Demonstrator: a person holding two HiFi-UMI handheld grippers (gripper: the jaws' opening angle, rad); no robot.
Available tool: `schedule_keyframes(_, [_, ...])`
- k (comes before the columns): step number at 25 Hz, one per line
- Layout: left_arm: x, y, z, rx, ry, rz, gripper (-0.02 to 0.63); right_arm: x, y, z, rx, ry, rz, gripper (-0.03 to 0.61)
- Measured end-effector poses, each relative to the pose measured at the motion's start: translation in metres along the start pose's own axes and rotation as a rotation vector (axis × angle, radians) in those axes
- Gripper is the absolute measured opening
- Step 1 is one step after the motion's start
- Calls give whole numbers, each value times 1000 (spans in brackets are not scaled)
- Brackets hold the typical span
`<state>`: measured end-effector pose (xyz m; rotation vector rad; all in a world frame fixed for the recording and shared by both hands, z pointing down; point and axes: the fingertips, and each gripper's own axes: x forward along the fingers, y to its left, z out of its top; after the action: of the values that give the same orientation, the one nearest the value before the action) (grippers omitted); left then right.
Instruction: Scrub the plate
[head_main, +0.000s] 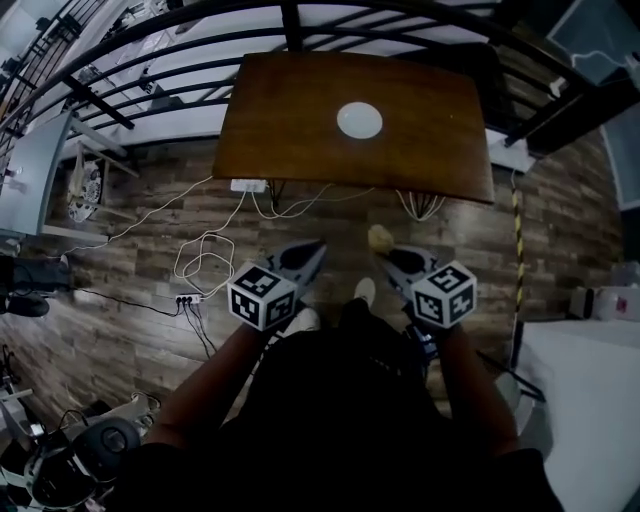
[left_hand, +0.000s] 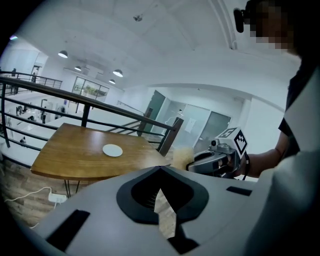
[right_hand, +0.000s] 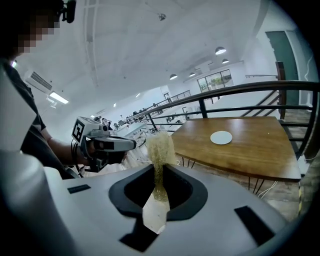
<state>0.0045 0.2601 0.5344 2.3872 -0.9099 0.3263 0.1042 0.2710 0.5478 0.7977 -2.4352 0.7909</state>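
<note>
A small round white plate (head_main: 359, 120) is seen lying flat near the middle of the brown wooden table (head_main: 290, 130), far ahead of both grippers. The jaws of the left gripper (head_main: 312, 250) are pressed together. A yellowish scrubbing sponge (right_hand: 160, 145) is pinched by the right gripper (head_main: 390, 258). A wood-plank floor (head_main: 560, 230) and a black metal railing (head_main: 200, 40) are seen around the table.

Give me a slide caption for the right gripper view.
Right gripper clamps a yellow sponge; wooden table and white plate ahead.

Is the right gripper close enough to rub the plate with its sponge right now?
Probably not yet. The right gripper, shut on the sponge, hangs over the floor, well short of the table, and the plate sits mid-table. Nothing blocks the way; stepping closer should do.
</note>
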Motion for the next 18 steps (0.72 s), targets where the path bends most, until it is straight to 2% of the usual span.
schedule_keyframes(6, [-47,-7,-17,23,3,-26,9,5,55,-13,10,-31,-6,54])
schedule_keyframes(11, [-84,-26,-32,59,-27,-28,9,-7,100,-32,-11,-48,-14,54])
schedule_keyframes(18, [-111,-39,-39,60,-37,-48,9,-10,138,-39,-44,-72,-24,54])
